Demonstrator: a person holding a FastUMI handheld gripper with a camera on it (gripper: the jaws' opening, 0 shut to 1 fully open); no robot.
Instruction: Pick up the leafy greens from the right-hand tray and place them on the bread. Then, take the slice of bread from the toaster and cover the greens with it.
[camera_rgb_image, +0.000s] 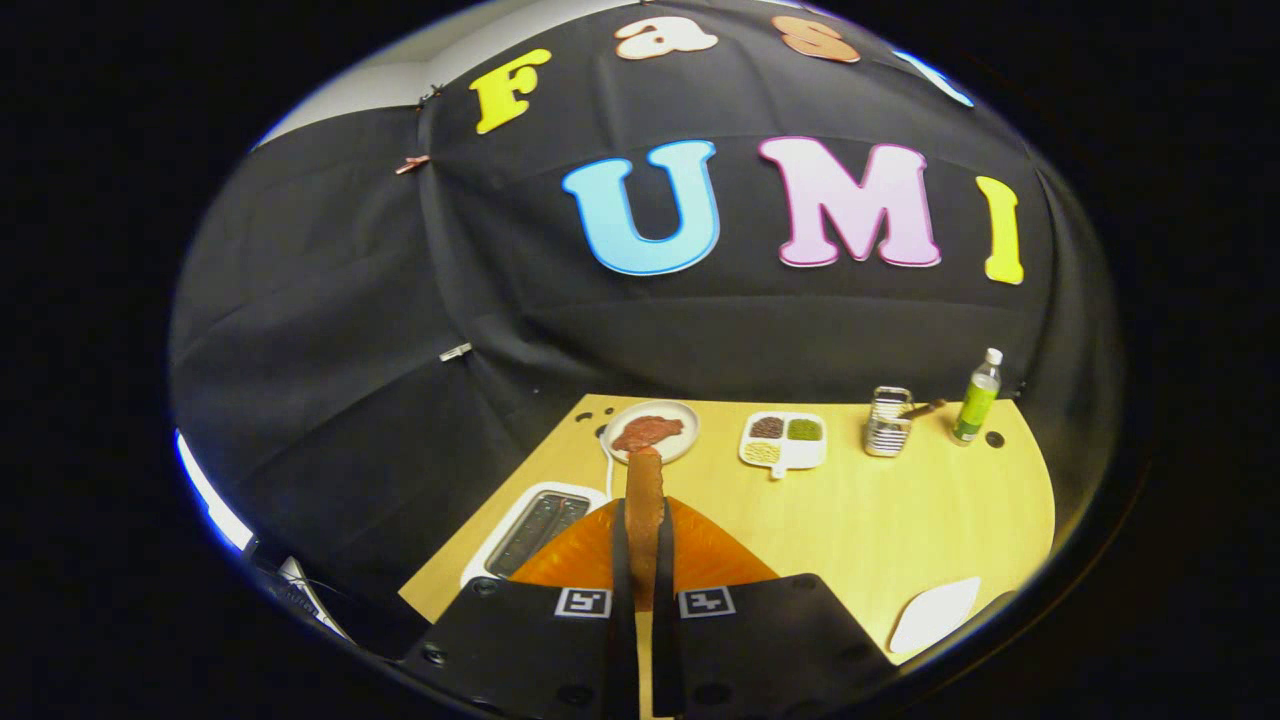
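Note:
My gripper is shut on a brown slice of bread, held edge-on and upright between the two black fingers, its top end sticking out beyond the fingertips. The white toaster with its dark slots lies just below and left of the fingers. An orange tray spreads under the fingers on both sides, mostly hidden by the gripper body. I am raised above the wooden table.
Beyond the bread stands a white plate with a reddish piece of meat. To its right are a white divided dish of beans, a metal grater and a green bottle. A white plate lies near the front right edge.

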